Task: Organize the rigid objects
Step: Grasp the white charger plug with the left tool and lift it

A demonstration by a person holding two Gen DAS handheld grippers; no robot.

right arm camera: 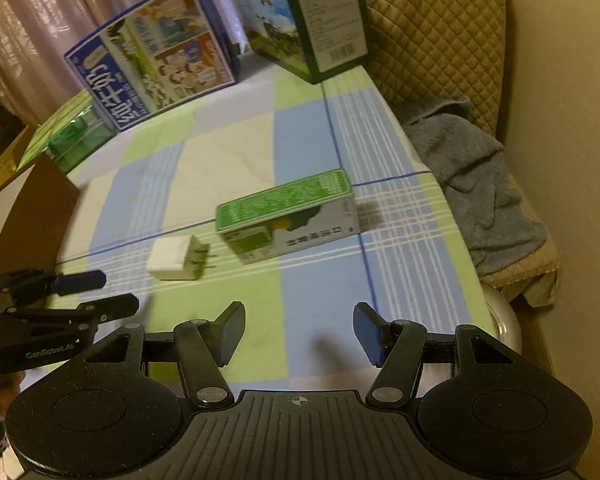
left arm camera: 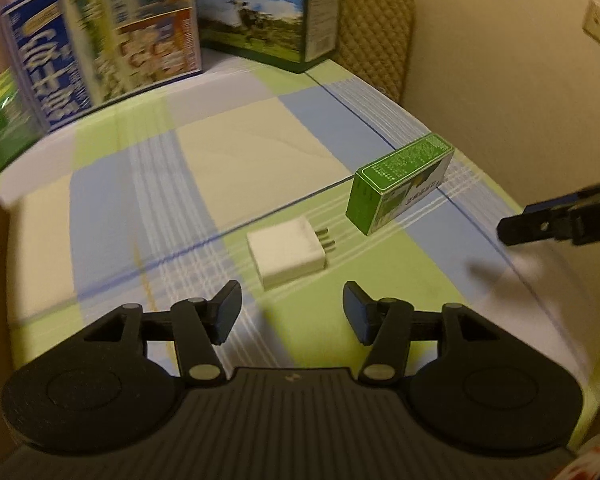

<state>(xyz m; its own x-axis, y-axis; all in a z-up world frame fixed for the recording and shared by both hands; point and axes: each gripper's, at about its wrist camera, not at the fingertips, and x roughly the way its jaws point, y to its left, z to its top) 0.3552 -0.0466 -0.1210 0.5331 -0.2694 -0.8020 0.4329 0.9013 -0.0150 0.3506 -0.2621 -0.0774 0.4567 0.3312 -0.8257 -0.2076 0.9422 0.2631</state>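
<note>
A white plug adapter (left arm camera: 287, 252) with metal prongs lies on the checked tablecloth (left arm camera: 228, 148). My left gripper (left arm camera: 292, 312) is open and empty just in front of it. A small green box (left arm camera: 400, 184) lies to its right. In the right wrist view the adapter (right arm camera: 176, 258) is left of the green box (right arm camera: 288, 216). My right gripper (right arm camera: 300, 332) is open and empty, short of the box. The left gripper shows at the left edge (right arm camera: 100, 292), the right one at the right edge of the left wrist view (left arm camera: 516, 230).
A blue carton (right arm camera: 156, 64) and a green carton (right arm camera: 300, 20) stand at the back of the table. A green container (right arm camera: 76, 140) and a brown box (right arm camera: 28, 208) sit at the left. A quilted chair (right arm camera: 440, 40) with a grey towel (right arm camera: 480, 184) is on the right.
</note>
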